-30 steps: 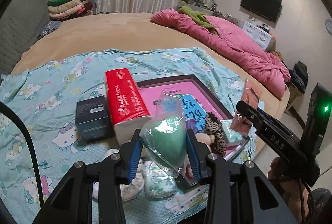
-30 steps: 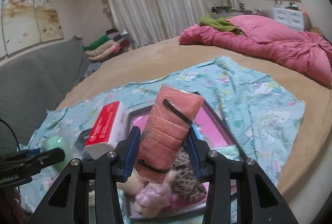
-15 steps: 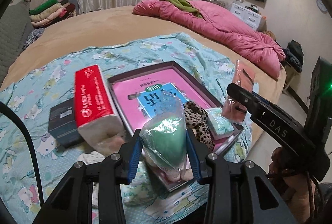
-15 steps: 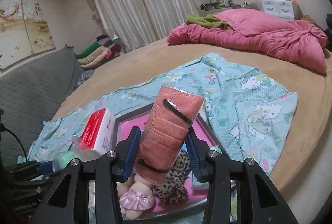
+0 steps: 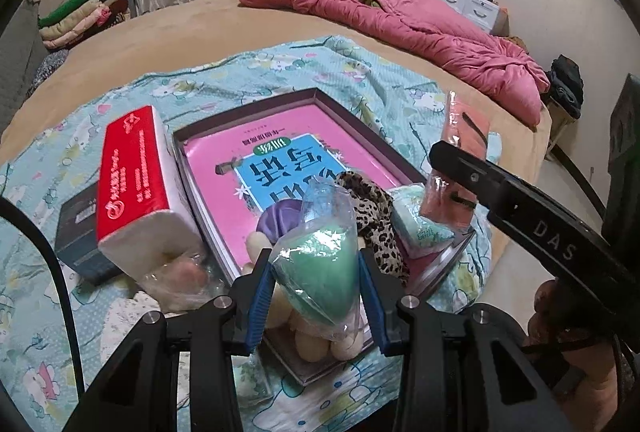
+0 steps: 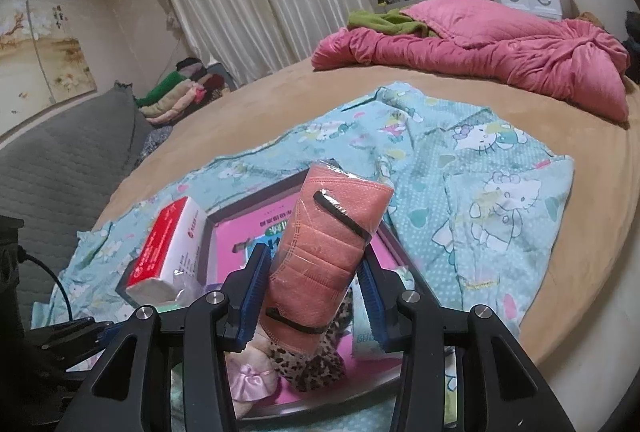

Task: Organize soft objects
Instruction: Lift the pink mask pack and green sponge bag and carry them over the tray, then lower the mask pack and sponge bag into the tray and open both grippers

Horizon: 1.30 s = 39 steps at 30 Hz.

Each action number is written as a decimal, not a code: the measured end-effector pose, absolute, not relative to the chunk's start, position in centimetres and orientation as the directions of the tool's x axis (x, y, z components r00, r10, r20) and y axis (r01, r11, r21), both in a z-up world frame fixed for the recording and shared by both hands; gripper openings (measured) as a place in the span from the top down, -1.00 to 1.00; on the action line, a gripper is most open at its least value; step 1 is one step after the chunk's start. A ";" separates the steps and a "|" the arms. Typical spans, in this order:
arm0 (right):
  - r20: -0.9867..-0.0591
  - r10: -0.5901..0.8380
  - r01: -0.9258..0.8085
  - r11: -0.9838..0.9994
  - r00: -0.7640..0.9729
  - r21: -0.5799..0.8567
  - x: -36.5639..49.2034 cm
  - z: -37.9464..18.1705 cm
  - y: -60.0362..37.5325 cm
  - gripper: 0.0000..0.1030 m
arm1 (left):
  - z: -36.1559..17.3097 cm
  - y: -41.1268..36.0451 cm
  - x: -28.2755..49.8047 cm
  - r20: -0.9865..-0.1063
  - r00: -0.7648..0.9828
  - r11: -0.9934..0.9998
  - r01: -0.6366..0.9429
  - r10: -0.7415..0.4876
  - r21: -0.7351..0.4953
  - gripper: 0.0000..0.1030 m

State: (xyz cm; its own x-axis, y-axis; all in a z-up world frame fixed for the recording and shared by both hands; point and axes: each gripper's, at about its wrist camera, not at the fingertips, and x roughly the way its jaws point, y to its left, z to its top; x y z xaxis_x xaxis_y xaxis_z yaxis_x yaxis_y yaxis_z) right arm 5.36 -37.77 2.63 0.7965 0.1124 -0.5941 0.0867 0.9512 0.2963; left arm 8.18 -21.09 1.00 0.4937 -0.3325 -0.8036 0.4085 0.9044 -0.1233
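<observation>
Left hand-held gripper (image 5: 316, 292) clamped on bagged green sponge (image 5: 322, 268), above near corner of pink-lined tray (image 5: 384, 148). Right hand-held gripper (image 6: 312, 296) clamped on wrapped salmon mask pack (image 6: 324, 256), over same tray's near end.

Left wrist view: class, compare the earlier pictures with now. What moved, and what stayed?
The left tongs, gripping the bagged green sponge, moved down over the tray. The right tongs also drew nearer with the pink mask pack. Both grips and the tray's contents stayed unchanged.
</observation>
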 end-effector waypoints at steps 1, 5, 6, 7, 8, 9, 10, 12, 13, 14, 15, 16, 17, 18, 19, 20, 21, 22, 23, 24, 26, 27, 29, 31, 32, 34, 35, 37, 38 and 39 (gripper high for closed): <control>-0.595 0.112 0.088 0.951 0.796 0.296 5.4 2.6 -37.8 0.12 | 0.8 -21.1 8.3 -0.806 0.490 0.904 0.408 -0.333 -0.126 0.20; -0.606 0.111 0.095 0.950 0.788 0.297 5.7 2.1 -38.0 0.12 | -0.1 -21.1 8.9 -0.814 0.479 0.906 0.403 -0.328 -0.128 0.20; -0.609 0.110 0.096 0.951 0.786 0.295 5.8 2.0 -38.0 0.12 | -0.2 -21.1 9.0 -0.815 0.477 0.907 0.401 -0.327 -0.130 0.20; -0.611 0.111 0.096 0.951 0.784 0.295 5.9 1.9 -38.1 0.12 | -0.3 -21.1 9.1 -0.816 0.477 0.908 0.398 -0.326 -0.130 0.20; -0.613 0.109 0.097 0.951 0.782 0.294 5.9 1.8 -38.1 0.12 | -0.5 -21.0 9.3 -0.818 0.475 0.910 0.394 -0.325 -0.132 0.19; -0.614 0.109 0.098 0.951 0.782 0.293 6.0 1.7 -38.1 0.12 | -0.6 -21.0 9.5 -0.819 0.474 0.910 0.392 -0.324 -0.133 0.20; -0.615 0.110 0.097 0.951 0.781 0.294 6.0 1.7 -38.1 0.12 | -0.8 -20.9 9.6 -0.819 0.476 0.912 0.388 -0.321 -0.131 0.19; -0.621 0.106 0.100 0.952 0.777 0.289 6.1 1.4 -38.2 0.12 | -0.9 -20.9 9.8 -0.819 0.480 0.915 0.383 -0.313 -0.126 0.19; -0.624 0.106 0.101 0.953 0.774 0.286 6.2 1.3 -38.2 0.12 | -1.0 -20.8 9.9 -0.819 0.482 0.917 0.380 -0.311 -0.125 0.19; -0.627 0.105 0.102 0.953 0.772 0.284 6.2 1.2 -38.2 0.12 | -1.1 -20.7 10.1 -0.818 0.484 0.918 0.377 -0.310 -0.125 0.19; -0.633 0.102 0.104 0.954 0.767 0.280 6.3 1.1 -38.1 0.12 | -1.1 -20.6 10.1 -0.817 0.486 0.919 0.374 -0.309 -0.125 0.19; -0.638 0.100 0.106 0.955 0.764 0.276 6.4 0.9 -38.1 0.12 | -1.1 -20.6 10.2 -0.816 0.490 0.920 0.372 -0.306 -0.122 0.19; -0.647 0.097 0.107 0.957 0.757 0.269 6.5 0.7 -38.0 0.12 | -1.1 -20.5 10.4 -0.816 0.494 0.923 0.367 -0.300 -0.116 0.19; -0.651 0.095 0.108 0.958 0.753 0.265 6.6 0.6 -38.0 0.12 | -1.2 -20.4 10.5 -0.817 0.493 0.923 0.367 -0.299 -0.117 0.19; -0.658 0.091 0.110 0.960 0.747 0.257 6.7 0.4 -38.0 0.12 | -1.3 -20.3 10.6 -0.816 0.492 0.924 0.364 -0.302 -0.122 0.19; -0.665 0.088 0.111 0.961 0.742 0.252 6.8 0.3 -37.9 0.12 | -1.3 -20.3 10.7 -0.816 0.492 0.924 0.362 -0.305 -0.127 0.19; -0.669 0.090 0.110 0.962 0.738 0.251 6.9 0.1 -37.9 0.12 | -1.3 -20.2 10.7 -0.815 0.492 0.924 0.361 -0.306 -0.129 0.19; -0.674 0.089 0.110 0.963 0.734 0.247 6.9 -0.1 -37.9 0.12 | -1.3 -20.2 10.8 -0.815 0.492 0.924 0.361 -0.306 -0.129 0.19; -0.680 0.088 0.108 0.964 0.728 0.241 7.0 -0.3 -37.8 0.12 | -1.4 -20.2 10.8 -0.814 0.493 0.923 0.362 -0.307 -0.129 0.19; -0.682 0.088 0.107 0.965 0.726 0.238 7.1 -0.4 -37.7 0.12 | -1.4 -20.2 10.8 -0.814 0.492 0.923 0.362 -0.307 -0.129 0.19; -0.689 0.089 0.102 0.967 0.719 0.232 7.3 -0.7 -37.5 0.12 | -1.4 -20.2 10.8 -0.814 0.491 0.922 0.363 -0.309 -0.131 0.19; -0.692 0.090 0.098 0.969 0.716 0.228 7.4 -0.8 -37.4 0.12 | -1.4 -20.3 10.8 -0.814 0.491 0.922 0.365 -0.310 -0.131 0.19; -0.696 0.091 0.093 0.971 0.712 0.222 7.6 -0.9 -37.2 0.12 | -1.5 -20.3 10.9 -0.814 0.490 0.922 0.365 -0.311 -0.132 0.19; -0.700 0.089 0.091 0.972 0.709 0.216 7.8 -1.1 -37.2 0.12 | -1.5 -20.3 10.9 -0.814 0.489 0.921 0.364 -0.315 -0.138 0.19; -0.703 0.086 0.093 0.973 0.706 0.212 7.9 -1.2 -37.1 0.12 | -1.5 -20.3 10.9 -0.813 0.489 0.921 0.364 -0.316 -0.138 0.19; -0.709 0.087 0.093 0.973 0.700 0.211 8.1 -1.5 -37.1 0.12 | -1.5 -20.3 10.9 -0.814 0.488 0.921 0.364 -0.315 -0.138 0.19; -0.714 0.088 0.093 0.973 0.695 0.210 8.3 -1.7 -37.0 0.12 | -1.5 -20.3 10.9 -0.813 0.488 0.921 0.363 -0.316 -0.140 0.19; -0.721 0.093 0.087 0.974 0.686 0.209 8.5 -2.0 -36.8 0.12 | -1.5 -20.3 10.9 -0.814 0.488 0.921 0.364 -0.316 -0.139 0.19; -0.725 0.092 0.086 0.975 0.683 0.205 8.7 -2.2 -36.7 0.11 | -1.5 -20.3 10.9 -0.814 0.488 0.921 0.364 -0.316 -0.139 0.19; -0.728 0.093 0.084 0.976 0.679 0.202 8.8 -2.3 -36.6 0.11 | -1.6 -20.3 10.9 -0.814 0.487 0.921 0.365 -0.317 -0.140 0.19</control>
